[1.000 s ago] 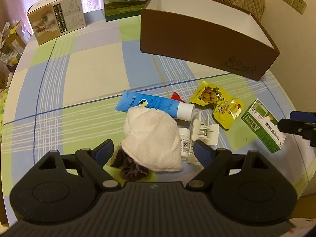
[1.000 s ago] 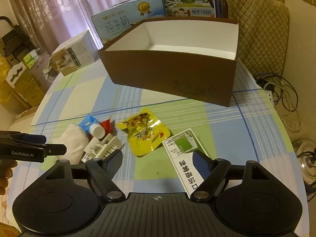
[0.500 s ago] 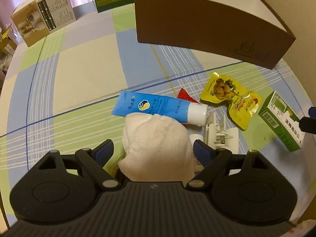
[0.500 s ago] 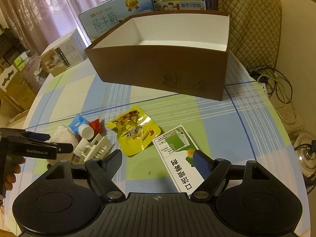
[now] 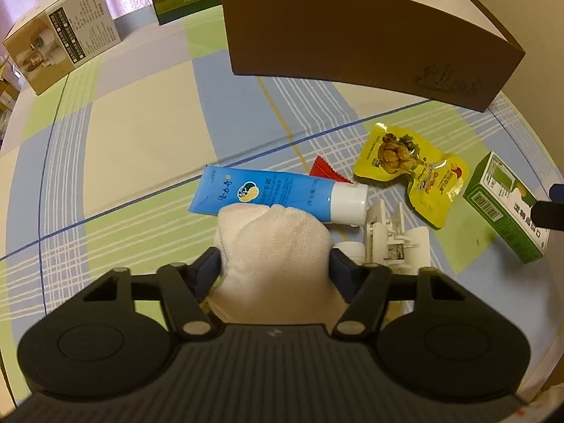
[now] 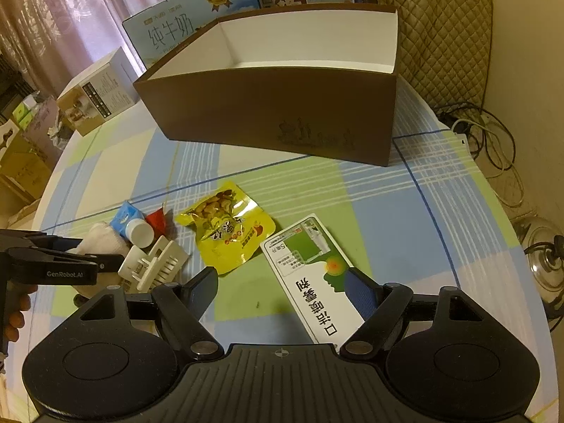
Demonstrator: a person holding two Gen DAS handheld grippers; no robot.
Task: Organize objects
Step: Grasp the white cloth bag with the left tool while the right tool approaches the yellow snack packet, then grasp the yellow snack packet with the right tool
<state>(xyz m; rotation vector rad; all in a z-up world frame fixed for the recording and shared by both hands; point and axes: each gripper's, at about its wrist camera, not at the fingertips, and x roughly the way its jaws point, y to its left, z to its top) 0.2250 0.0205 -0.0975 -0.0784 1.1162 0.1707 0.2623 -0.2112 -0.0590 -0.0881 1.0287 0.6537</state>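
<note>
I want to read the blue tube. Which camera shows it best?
The left wrist view: the blue tube lies lengthwise with its whole label and white cap visible, just beyond the white cloth. The right wrist view shows only its cap end, small, beside the cloth.

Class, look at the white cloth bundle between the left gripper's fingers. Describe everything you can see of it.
The white cloth bundle looks like soft, woven, gauze-like fabric, bunched into a rounded, creased lump. It sits on the checked tablecloth, between the blue pads of the left gripper, which press in on both of its sides. Its far edge overlaps the blue tube lying behind it. The white plastic clip lies just to its right. The right wrist view shows only a small part of it behind the left gripper's arm.
</note>
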